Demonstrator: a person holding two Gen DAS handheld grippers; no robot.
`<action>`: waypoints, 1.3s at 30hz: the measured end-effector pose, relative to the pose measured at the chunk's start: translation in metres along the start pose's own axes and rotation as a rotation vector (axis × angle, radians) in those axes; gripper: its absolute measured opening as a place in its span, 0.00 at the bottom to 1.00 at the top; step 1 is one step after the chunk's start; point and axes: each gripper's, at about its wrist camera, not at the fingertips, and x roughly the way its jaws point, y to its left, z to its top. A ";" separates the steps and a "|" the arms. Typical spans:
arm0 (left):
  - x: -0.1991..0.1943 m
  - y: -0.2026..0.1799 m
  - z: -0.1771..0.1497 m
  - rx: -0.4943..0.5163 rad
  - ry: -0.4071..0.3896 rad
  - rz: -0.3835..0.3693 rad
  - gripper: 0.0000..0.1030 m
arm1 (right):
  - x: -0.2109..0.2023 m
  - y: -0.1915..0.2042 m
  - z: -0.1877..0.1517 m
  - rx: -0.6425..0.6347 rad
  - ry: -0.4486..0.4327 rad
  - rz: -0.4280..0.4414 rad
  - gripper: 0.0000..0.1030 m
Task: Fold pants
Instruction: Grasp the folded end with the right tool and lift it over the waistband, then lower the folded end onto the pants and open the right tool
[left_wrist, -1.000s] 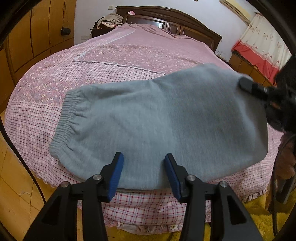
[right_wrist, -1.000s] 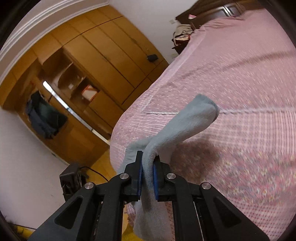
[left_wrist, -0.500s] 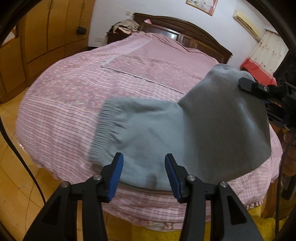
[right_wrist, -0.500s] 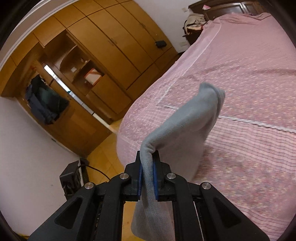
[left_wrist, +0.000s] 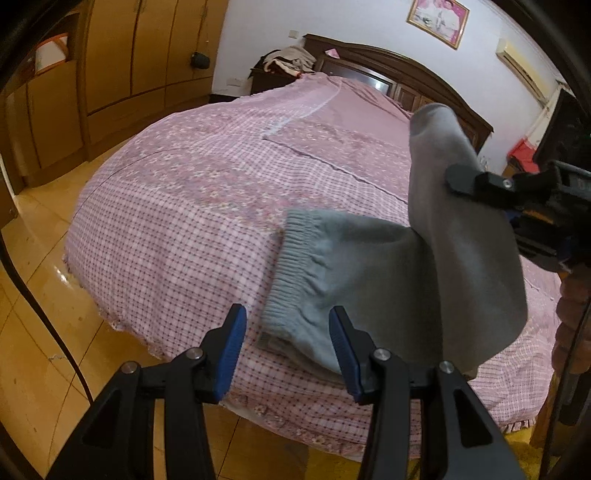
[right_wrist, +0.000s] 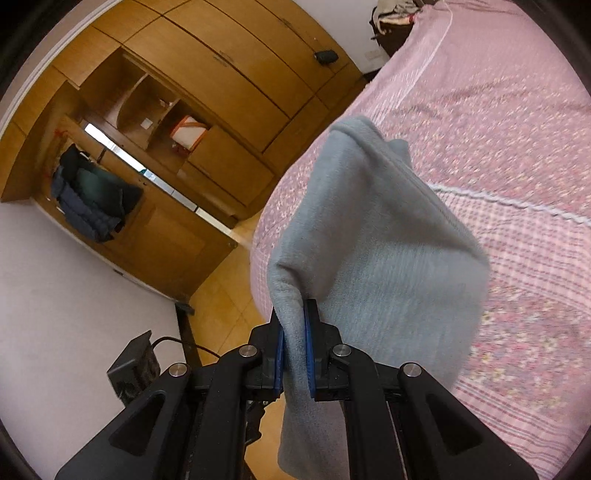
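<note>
wood wardrobe (left_wrist: 122, 55) runs along the left wall, w/ a dark jacket (right_wrist: 92, 199) hanging in an open bay and a small black box (right_wrist: 135, 365) w/ cable on the floor below. dark headboard (left_wrist: 399, 74) at the far end of the bed (left_wrist: 177, 206), clothes heap (left_wrist: 288, 61) on the nightstand beside it, framed pic (left_wrist: 437, 18) on the wall above. pink check/floral cover over the whole bed, yellow floor tiles round it. nothing lies between my grippers and the cloth.

pants (left_wrist: 354, 266) are grey fleece, ribbed elastic waistband facing left, lying at the near edge of the bed w/ a bit hanging over. the right part is pulled up off the cover into a tall peak, underside showing darker.

my right gripper (right_wrist: 295, 343) is clamped tight on a fold of the pants, fabric bunched between the blue pads and a tail drooping below. my left gripper (left_wrist: 286, 350) is apart, holding nothing, jaws hovering just over the near edge by the waistband; can't tell if the right pad brushes the cloth.

vs a sec ago: pants lay nearly flat and spread wide, now the right half is lifted and carried over toward the waistband. left gripper view has swung, so the pants sit further right. both jaws unchanged.
</note>
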 end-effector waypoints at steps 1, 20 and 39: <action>0.000 0.003 -0.001 -0.008 0.002 0.001 0.47 | 0.007 0.000 0.000 0.002 0.010 -0.003 0.10; -0.002 0.021 -0.010 -0.092 -0.009 0.004 0.47 | 0.021 0.003 -0.004 -0.034 0.021 -0.038 0.29; -0.027 0.001 -0.004 -0.086 -0.041 -0.090 0.47 | -0.042 -0.022 -0.058 -0.146 -0.012 -0.273 0.29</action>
